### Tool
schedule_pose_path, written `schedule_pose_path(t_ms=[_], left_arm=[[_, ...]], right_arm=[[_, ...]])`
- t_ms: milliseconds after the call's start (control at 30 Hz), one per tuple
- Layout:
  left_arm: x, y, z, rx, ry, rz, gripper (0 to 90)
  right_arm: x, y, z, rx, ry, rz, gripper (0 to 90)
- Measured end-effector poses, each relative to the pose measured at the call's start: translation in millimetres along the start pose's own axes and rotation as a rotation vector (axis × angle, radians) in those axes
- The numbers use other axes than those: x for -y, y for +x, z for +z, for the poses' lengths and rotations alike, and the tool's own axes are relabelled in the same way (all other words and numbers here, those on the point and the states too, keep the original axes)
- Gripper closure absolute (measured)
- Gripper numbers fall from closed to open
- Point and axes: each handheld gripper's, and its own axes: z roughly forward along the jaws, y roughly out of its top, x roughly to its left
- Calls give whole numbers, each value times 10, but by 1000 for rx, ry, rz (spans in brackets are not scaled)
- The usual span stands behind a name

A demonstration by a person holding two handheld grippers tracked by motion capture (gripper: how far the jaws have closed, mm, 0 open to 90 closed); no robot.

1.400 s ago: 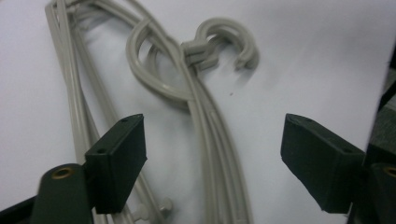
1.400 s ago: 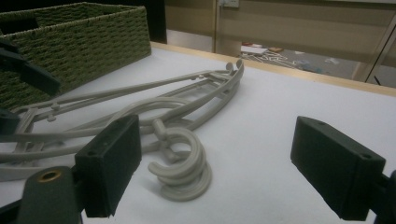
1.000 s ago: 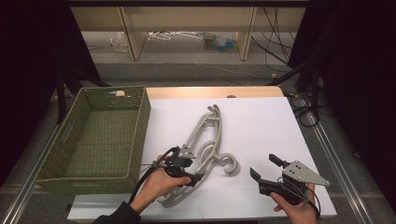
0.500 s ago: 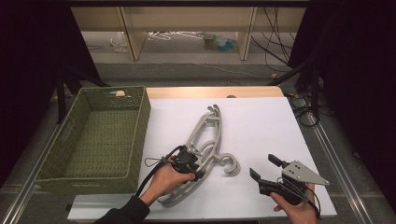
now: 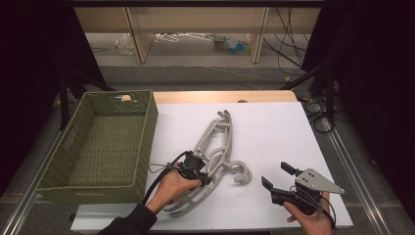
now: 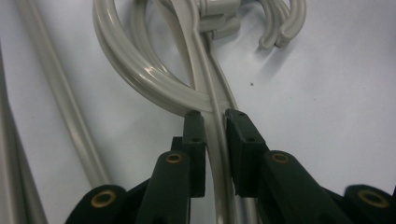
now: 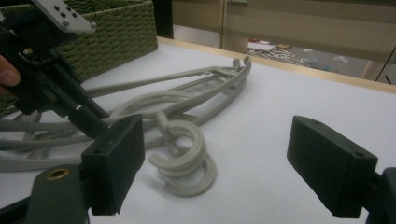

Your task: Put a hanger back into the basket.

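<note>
White tabletop [image 5: 274, 127], wooden strip showing along its far edge. A rectangular green woven basket [image 5: 142, 142] is sitting at the tabletop's left side, its long wall just beside the white surface.

A bundle of pale grey plastic clothes hangers [image 5: 218, 142] is lying flat near the middle of the tabletop, stacked and running diagonally from the near left toward the far centre. Their curled hooks [image 5: 241, 174] are resting on the surface at the near right of the bundle, facing the right gripper.

The left gripper [image 5: 195, 169], held in the person's left hand [image 5: 171, 188], is lying low over the near part of the bundle. In the left gripper view its jaws are clamping a single grey hanger arm [image 6: 215, 135] between them, both black pads touching the plastic just below where two arms merge. A black cable is trailing from it toward the basket.

The right gripper [image 5: 279, 178], held in the right hand [image 5: 311, 220], is hovering near the tabletop's near right edge, well apart from the hangers. Its jaws are standing wide apart, gripping nothing; in the right gripper view the hooks [image 7: 184, 158] are lying between and beyond them.
</note>
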Motion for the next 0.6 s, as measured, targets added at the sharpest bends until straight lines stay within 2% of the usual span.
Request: schedule_pose_path(t_ms=[33,67,167,233,300,333,367,433,467,500,600], left_arm=[[4,10,-16,5,-5,-1,783],[4,9,-32,-2,-10,-1,784],[2,29,-113,11,-39,-22,788],[-4,32,-169,6,-64,-39,790],[-2,62,-213,15,-77,-47,798],[4,78,-245,14,-88,-50,803],[5,73,-259,9,-113,-70,808],[4,97,-296,31,-139,-86,808],[3,104,-309,33,-159,-98,809],[4,123,-334,29,-158,-103,809],[2,158,-369,52,-198,-147,809]], right_arm=[[10,3,19,-6,-17,10,201],[3,-3,-5,0,6,2,201],[-6,-3,-9,-3,11,1,201],[11,3,28,-12,-27,8,201],[-2,-4,-11,-3,11,1,201],[-5,-3,-11,-3,11,1,201],[-4,0,-4,-3,3,1,201],[10,4,19,-10,-17,9,201],[7,-2,8,-4,-10,3,201],[3,-4,-2,-3,0,3,201],[-2,-3,-9,-6,14,-1,200]])
